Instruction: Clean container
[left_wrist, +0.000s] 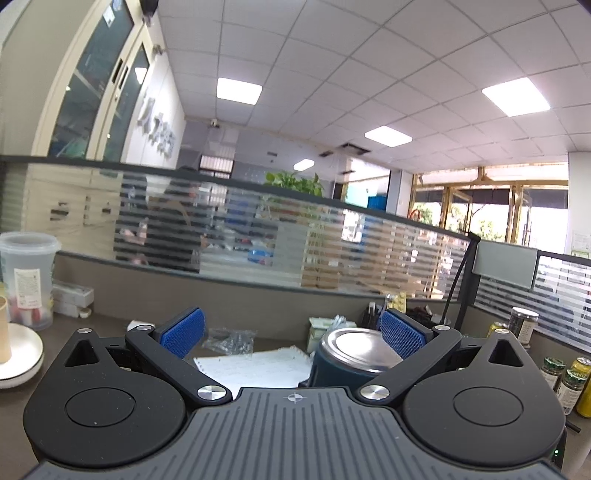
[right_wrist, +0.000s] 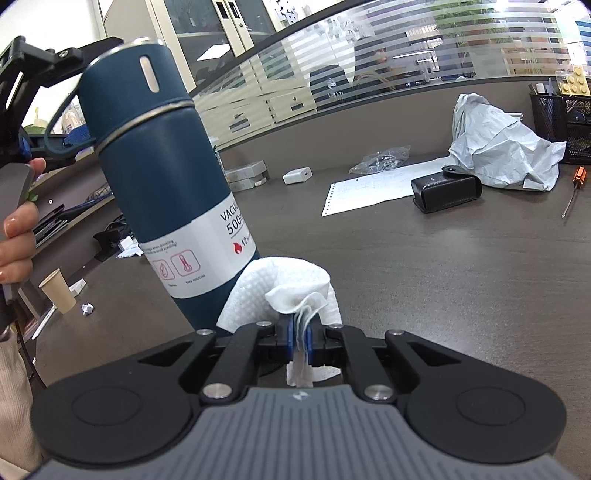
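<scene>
One view alone shows the right tool (right_wrist: 300, 334) pinching tissue (right_wrist: 295, 291).

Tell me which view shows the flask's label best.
The right wrist view: the flask stands full length, its white label facing the camera. The left wrist view shows only its steel cap between the open left gripper.

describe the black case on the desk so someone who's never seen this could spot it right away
On the dark brown desk, look toward the far right, where a crumpled grey-white sheet is heaped in front of a mesh organiser. The black case lies just left of that heap, on a corner of a white perforated paper. It is the only boxy black leather-like item there, with a snap-button flap.
</scene>
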